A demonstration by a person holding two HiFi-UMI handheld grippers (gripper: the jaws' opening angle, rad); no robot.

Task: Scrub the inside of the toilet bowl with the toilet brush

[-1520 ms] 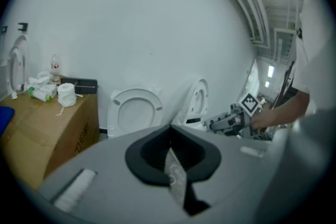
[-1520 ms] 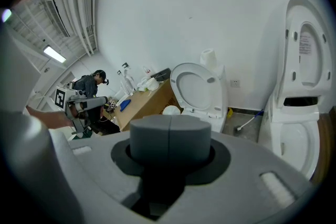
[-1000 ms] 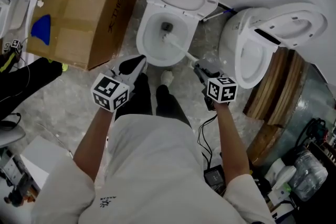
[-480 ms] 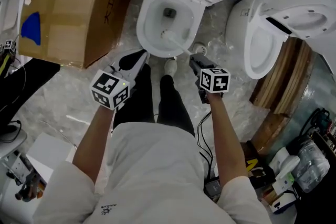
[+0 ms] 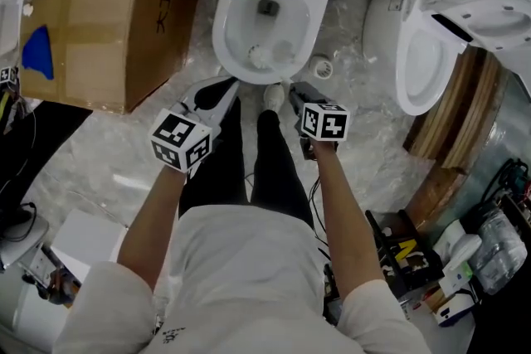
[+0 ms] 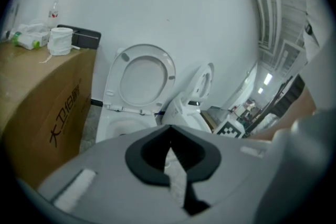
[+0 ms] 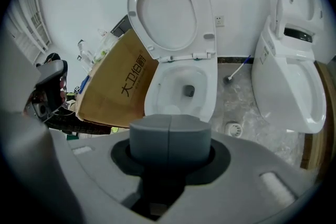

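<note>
Pressing the brush (image 5: 260, 55) head against the bowl (image 5: 222, 37) front, the right gripper (image 5: 292, 92) is seemingly clamping this light, stiff tool by its far end; the left gripper (image 5: 226, 89) is idling, jaws closed, empty

Left gripper (image 5: 226, 89), right gripper (image 5: 292, 90): fingers (image 7: 152, 139) together.

Chinese lettering, beginning 大卫, on the cardboard box (image 7: 107, 99).

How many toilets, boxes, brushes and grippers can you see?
Toilets: 2, the middle toilet and the right toilet
Cardboard box: 1
Toilet brush: 1
Hand-held grippers: 2, the left hand-held gripper and the right hand-held gripper
Total: 6
</note>
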